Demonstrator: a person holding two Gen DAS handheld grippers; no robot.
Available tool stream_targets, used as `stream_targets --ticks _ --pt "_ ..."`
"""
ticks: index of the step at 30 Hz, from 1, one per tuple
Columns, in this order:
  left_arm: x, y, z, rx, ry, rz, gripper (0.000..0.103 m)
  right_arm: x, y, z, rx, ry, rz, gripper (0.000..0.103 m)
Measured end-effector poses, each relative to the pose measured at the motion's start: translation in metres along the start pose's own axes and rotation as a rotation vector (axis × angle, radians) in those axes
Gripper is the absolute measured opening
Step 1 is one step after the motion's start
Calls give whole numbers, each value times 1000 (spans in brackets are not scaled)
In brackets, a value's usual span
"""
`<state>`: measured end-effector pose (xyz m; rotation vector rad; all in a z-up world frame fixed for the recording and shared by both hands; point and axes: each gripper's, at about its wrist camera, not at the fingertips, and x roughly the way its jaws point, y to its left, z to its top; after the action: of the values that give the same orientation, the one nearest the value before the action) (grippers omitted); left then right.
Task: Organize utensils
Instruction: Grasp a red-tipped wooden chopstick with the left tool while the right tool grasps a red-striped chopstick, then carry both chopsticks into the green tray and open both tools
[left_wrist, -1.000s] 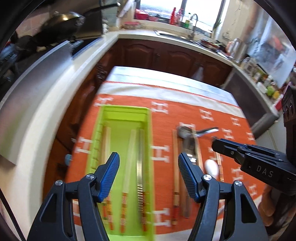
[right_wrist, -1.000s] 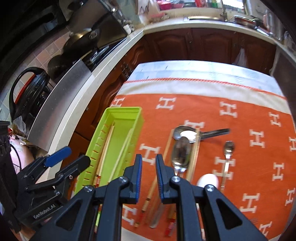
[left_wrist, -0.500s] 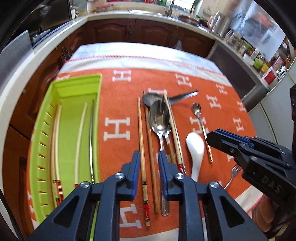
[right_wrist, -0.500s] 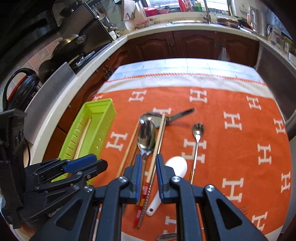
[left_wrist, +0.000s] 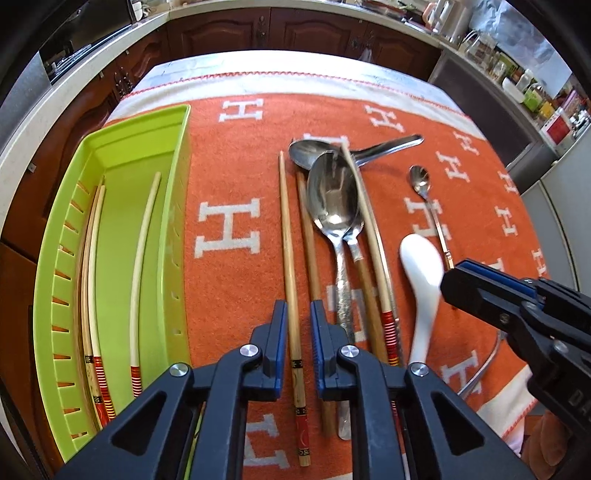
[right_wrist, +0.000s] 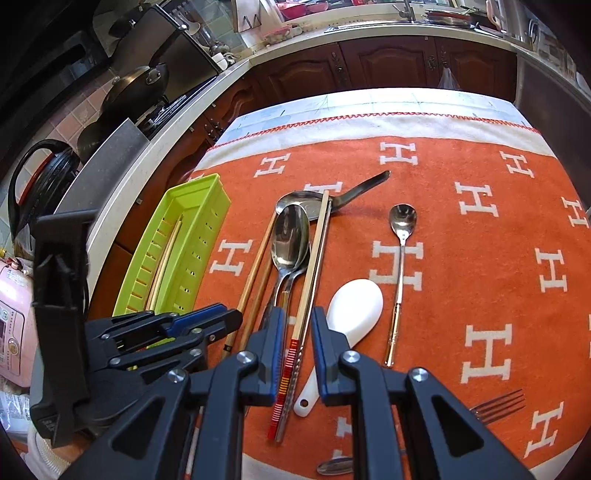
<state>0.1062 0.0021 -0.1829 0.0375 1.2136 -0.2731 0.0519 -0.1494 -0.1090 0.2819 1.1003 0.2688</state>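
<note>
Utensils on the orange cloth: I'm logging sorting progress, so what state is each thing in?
green tray: holds three chopsticks.
left gripper: jaws closing around a chopstick, gaps still showing.
right gripper: narrow, straddling a red-banded chopstick, not gripping.
large metal spoon: lying on the cloth, bowl up.
white spoon: lying loose.

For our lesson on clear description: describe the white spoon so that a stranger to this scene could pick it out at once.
Start at the orange cloth with white H marks, to the right of the green tray. Among the cutlery laid out there, find the white spoon, between the striped chopstick and the slim small spoon. It alone is white and broad; the other spoons are shiny metal.
</note>
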Motion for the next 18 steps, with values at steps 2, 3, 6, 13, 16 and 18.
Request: stream_targets --ticks 2,3,6,13,16,18 --pt "4 0 0 2 13 11 10 1 1 -2 -2 3 2 15" --pt "7 0 0 2 21 14 10 1 1 -2 -3 5 3 15" --pt "10 0 2 10 23 23 10 3 1 -4 -11 6 0 15" --pt "13 -5 2 42 3 41 12 8 0 -4 -15 24 7 15" --pt "11 -5 1 39 -10 34 12 11 0 -4 -16 31 6 15" --pt "10 -3 0 29 -21 27 10 13 1 -4 -16 37 7 15"
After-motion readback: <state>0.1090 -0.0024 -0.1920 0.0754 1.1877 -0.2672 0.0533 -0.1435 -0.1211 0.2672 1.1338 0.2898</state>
